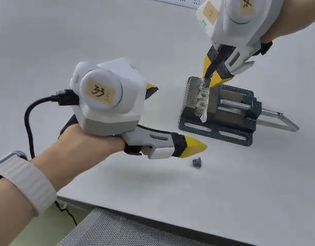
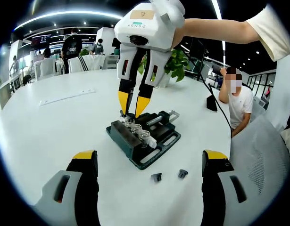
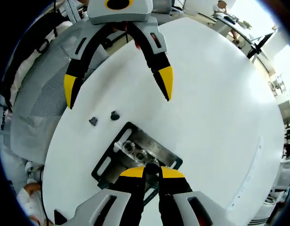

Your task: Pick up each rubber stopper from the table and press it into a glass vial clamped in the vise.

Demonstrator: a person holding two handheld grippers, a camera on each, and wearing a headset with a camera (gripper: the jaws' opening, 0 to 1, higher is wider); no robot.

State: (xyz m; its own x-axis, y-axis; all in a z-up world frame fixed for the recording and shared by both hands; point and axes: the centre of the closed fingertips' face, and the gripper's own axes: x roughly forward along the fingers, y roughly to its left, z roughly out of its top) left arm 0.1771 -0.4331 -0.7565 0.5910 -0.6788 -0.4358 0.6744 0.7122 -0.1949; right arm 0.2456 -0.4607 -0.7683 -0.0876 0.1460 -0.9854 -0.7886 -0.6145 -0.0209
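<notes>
A grey mesh-backed chair (image 2: 260, 155) stands close on the right of the left gripper view, with a seated person in a white T-shirt (image 2: 240, 106) behind it. A green leafy potted plant (image 2: 178, 63) rises further back. A long flat white strip (image 2: 67, 97) lies to the left (its make is unclear). White chairs (image 2: 90, 62) stand far behind.

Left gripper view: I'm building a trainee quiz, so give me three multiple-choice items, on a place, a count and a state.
1. Tips of the right gripper are: A over the vials in the vise; B on a chair; C in a drawer.
2. Loose stoppers on the table: A one; B two; C five.
3. Jaws of the left gripper are: A wide apart; B shut on a vial; C shut on a cable.
Answers: 1 A, the tips meet above the clamped vials. 2 B, two lie before the vise. 3 A, a broad gap shows between them.
</notes>
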